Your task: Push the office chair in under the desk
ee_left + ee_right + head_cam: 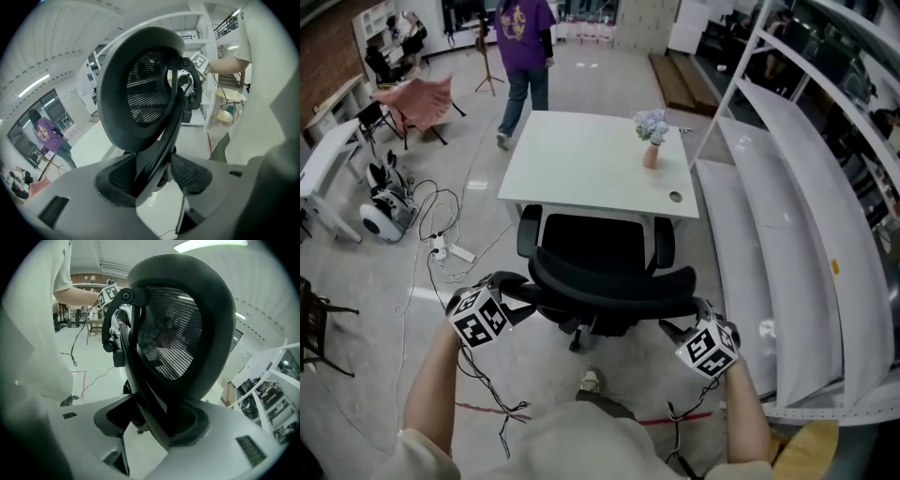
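Observation:
The black office chair [598,251] stands with its seat partly under the white desk [581,164] and its mesh backrest [614,289] toward me. My left gripper [521,296] is at the backrest's left end. In the left gripper view the left gripper [152,180] has the backrest's dark frame [161,140] running between its pads [112,185], and they close on it. My right gripper [680,325] is at the right end. The right gripper view shows the right gripper [150,420] clamped on the same frame [150,404].
A vase of flowers [652,139] stands on the desk's far right. A person in purple [525,42] walks beyond the desk. White shelving [787,216] runs along the right. Cables and a power strip [445,251] lie on the floor at left, beside a white device [386,204].

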`<action>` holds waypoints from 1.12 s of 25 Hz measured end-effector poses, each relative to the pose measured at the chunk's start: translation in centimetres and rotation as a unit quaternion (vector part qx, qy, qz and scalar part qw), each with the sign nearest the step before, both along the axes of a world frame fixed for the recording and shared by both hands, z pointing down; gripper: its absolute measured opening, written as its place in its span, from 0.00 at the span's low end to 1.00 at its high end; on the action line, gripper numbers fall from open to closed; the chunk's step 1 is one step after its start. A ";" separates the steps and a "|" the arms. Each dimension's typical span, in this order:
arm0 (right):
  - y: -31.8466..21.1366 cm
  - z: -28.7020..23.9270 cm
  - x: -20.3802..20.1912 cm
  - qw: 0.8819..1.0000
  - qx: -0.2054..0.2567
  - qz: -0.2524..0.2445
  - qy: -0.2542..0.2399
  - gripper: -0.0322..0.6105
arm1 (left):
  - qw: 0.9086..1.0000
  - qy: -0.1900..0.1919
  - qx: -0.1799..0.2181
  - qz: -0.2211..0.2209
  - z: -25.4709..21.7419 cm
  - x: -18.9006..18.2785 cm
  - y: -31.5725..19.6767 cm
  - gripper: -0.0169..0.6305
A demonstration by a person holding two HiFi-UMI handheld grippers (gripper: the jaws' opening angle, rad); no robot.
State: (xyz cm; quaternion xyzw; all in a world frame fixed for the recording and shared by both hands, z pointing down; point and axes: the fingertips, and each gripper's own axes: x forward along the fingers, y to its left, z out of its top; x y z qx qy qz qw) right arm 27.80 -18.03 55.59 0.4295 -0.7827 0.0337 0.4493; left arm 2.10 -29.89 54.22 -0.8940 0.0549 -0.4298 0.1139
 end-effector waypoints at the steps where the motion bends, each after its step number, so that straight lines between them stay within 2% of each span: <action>1: -0.6 0.0 0.4 1.000 0.002 -0.002 0.001 0.39 | 1.000 0.000 0.000 -0.003 0.0 0.4 -0.6 0.39; 20: -12.1 -0.2 7.7 0.999 0.017 -0.035 0.002 0.39 | 0.999 0.005 -0.002 -0.042 -0.2 7.1 -10.9 0.41; 28: -17.6 -0.3 10.3 0.999 0.021 -0.030 0.002 0.41 | 0.999 0.008 0.006 -0.053 -0.5 9.5 -15.8 0.41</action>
